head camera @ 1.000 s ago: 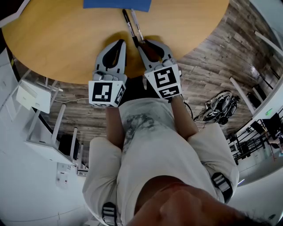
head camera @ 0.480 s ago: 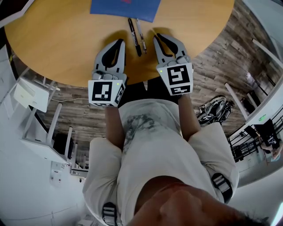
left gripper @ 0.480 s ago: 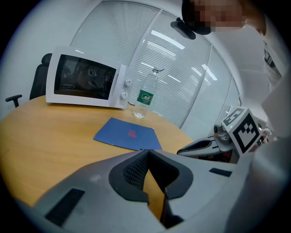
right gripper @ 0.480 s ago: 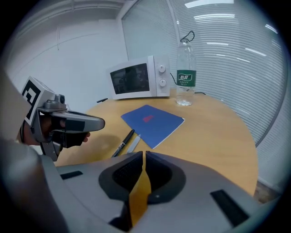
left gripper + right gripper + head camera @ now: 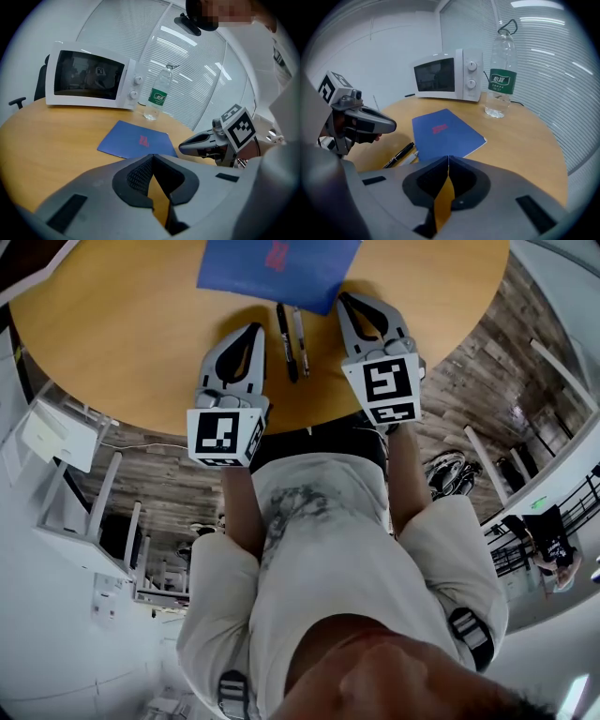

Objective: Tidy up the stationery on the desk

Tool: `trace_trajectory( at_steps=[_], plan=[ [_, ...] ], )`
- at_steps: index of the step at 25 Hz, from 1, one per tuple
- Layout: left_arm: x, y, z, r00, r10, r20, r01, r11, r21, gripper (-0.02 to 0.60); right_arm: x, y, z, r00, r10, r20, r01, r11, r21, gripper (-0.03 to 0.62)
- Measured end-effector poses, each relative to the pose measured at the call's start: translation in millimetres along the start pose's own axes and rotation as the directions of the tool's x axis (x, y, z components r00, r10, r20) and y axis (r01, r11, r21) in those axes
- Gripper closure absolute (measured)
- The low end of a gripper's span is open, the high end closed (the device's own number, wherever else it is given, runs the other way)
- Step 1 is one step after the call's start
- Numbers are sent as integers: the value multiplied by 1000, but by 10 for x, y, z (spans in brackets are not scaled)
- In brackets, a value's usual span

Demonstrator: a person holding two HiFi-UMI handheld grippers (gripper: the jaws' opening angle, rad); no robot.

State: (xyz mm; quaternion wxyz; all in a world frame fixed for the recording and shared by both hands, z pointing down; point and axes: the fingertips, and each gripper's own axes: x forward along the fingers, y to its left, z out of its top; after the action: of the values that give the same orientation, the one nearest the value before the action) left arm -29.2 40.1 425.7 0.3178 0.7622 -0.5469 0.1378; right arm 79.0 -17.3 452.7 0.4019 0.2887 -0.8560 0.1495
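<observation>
A blue notebook (image 5: 277, 268) (image 5: 133, 140) (image 5: 445, 131) lies flat on the round wooden desk (image 5: 122, 324). Just in front of it a black pen (image 5: 286, 329) (image 5: 399, 154) and a pale pen (image 5: 300, 329) lie side by side. My left gripper (image 5: 253, 331) (image 5: 151, 157) rests left of the pens, shut on nothing. On the other side of the pens my right gripper (image 5: 349, 301) (image 5: 448, 159) sits by the notebook's near corner, shut and empty. Each gripper shows in the other's view: the right gripper (image 5: 206, 140) and the left gripper (image 5: 370, 123).
A white microwave (image 5: 89, 79) (image 5: 447, 75) and a clear water bottle with a green label (image 5: 157, 98) (image 5: 501, 79) stand at the desk's far side. The desk's near edge runs just behind both grippers. Chairs and wooden floor lie below.
My right gripper has drawn away from the ends of the pens and moved right and forward to the notebook's corner. The left gripper and both pens stayed put.
</observation>
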Motion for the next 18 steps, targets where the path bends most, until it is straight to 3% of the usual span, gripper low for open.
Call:
trace_trajectory(
  at_steps=[9,18],
  plan=[
    [223,114,64,998,47,-41,-49,998,-45,572,252,-132,70,994,88,-60,-93,992,-83,528],
    [249,282,107,994,100,-43,-104,991,-81,572,444,-165,265,986,153,-68,-160,981,-106,528]
  ],
)
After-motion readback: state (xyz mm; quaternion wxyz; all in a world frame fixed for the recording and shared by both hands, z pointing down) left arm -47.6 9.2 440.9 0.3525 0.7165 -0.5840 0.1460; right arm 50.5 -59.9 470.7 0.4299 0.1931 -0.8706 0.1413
